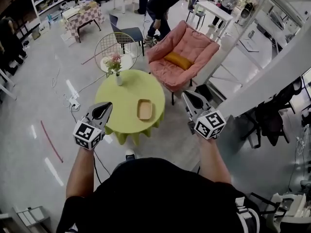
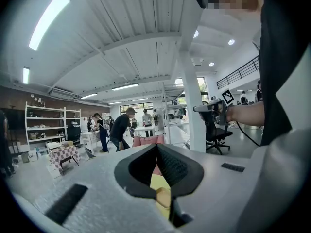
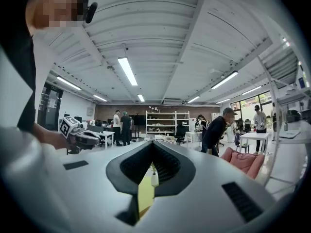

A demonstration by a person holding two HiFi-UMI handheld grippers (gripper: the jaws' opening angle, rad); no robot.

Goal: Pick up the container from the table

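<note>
Between the left fingers and the right fingers the green surface lies open save for the container near its front edge. Ahead of the left fingers stands a flower vase; beyond the right fingers, a pink armchair.

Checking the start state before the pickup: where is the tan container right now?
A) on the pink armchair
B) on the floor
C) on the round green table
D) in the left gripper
C: the tan container lies on the round green table, near the flower vase, while the left gripper and right gripper are both shut and hold nothing.
</note>
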